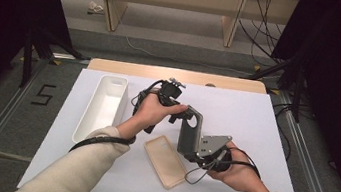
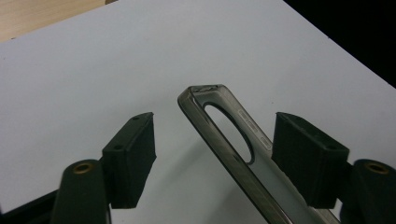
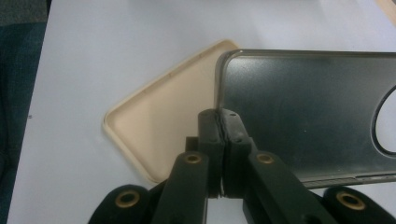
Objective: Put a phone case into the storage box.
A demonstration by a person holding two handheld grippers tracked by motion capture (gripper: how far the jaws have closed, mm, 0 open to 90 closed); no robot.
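A dark grey translucent phone case (image 1: 188,135) with an oval camera hole is held up above the white table sheet (image 1: 260,124). My right gripper (image 1: 194,153) is shut on the case's lower edge; in the right gripper view its jaws (image 3: 224,116) pinch the rim of the grey case (image 3: 303,116). My left gripper (image 1: 183,117) reaches the case's upper end. In the left gripper view the grey case (image 2: 275,196) runs between the open jaws of that gripper (image 2: 215,123), close to the right pad (image 2: 303,158) and well apart from the left one.
A beige phone case (image 1: 165,162) lies open side up on the sheet below the grey one, and is also in the right gripper view as the beige case (image 3: 163,121). A long white tray (image 1: 86,114) stands empty at the left. Wooden shelving and cables lie beyond the table.
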